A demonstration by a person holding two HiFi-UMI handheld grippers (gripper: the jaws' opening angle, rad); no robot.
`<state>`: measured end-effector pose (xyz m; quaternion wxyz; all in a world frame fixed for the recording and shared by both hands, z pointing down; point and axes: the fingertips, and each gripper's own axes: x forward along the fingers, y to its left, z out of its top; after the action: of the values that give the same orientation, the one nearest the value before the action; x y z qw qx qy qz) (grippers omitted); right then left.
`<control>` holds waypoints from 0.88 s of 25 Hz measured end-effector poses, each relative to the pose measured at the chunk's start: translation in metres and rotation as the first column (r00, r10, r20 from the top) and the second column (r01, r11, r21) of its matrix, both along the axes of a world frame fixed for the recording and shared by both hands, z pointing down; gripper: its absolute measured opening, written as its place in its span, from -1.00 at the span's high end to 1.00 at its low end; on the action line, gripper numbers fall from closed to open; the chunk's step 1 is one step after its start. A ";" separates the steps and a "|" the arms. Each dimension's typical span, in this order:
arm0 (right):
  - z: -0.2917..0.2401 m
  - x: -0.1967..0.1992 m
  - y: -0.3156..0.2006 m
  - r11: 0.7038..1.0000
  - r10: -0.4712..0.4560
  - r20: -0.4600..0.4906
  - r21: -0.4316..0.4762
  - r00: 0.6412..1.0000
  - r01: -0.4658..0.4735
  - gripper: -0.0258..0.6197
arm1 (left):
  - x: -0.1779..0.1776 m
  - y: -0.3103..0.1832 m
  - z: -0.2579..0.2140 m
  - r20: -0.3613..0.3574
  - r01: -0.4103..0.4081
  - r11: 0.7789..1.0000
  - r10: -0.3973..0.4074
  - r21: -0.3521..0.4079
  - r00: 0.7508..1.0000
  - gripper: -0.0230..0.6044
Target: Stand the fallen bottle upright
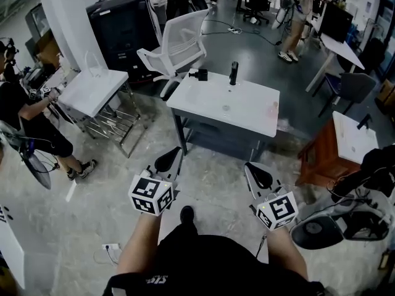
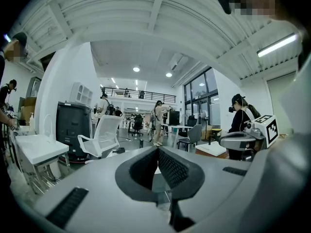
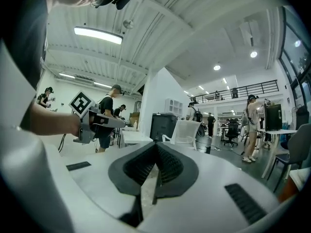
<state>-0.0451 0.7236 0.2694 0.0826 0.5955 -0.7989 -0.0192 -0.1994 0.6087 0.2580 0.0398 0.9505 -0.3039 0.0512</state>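
- the left gripper (image 1: 168,161) has its dark ribbed jaws pressed together with nothing between them. the right gripper (image 1: 259,176) is the same: closed and empty. both are held about level in front of the person.
- the white rectangular table (image 1: 203,100) stands well ahead of both grippers, across bare floor, so neither gripper is near anything on it.
- the faint pinkish see-through shape (image 1: 272,109) lying by the table's right edge is probably the fallen bottle. it is too small to tell which way its long axis runs.
- that shape lies straight ahead of the right gripper and a little to its right, so the right hand is nearer. the left would have to cross over.
- the black upright cylinder (image 1: 233,73) at the table's far edge already stands, so it is likely not the target.
- the coming move calls for closing the gap to the table first, then spreading the right jaws.
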 end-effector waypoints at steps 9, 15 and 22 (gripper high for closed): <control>0.009 0.010 -0.090 0.996 0.058 0.010 -0.061 0.998 -0.058 0.87 | 0.019 -0.100 0.006 -0.037 -0.074 0.997 0.073 -0.017 0.997 0.89; 0.011 0.008 -0.182 0.995 0.079 0.016 -0.068 0.997 -0.077 0.87 | 0.023 -0.182 0.010 -0.035 -0.127 0.992 0.127 -0.005 0.991 0.88; 0.012 -0.021 -0.275 0.996 0.053 0.022 -0.072 0.998 -0.051 0.87 | 0.001 -0.260 0.016 -0.039 -0.132 0.991 0.131 -0.023 0.991 0.89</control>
<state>-0.0658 0.4486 0.2816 0.0948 0.6129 -0.7842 0.0184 -0.1988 0.3489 0.2736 0.0541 0.9687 -0.2391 0.0397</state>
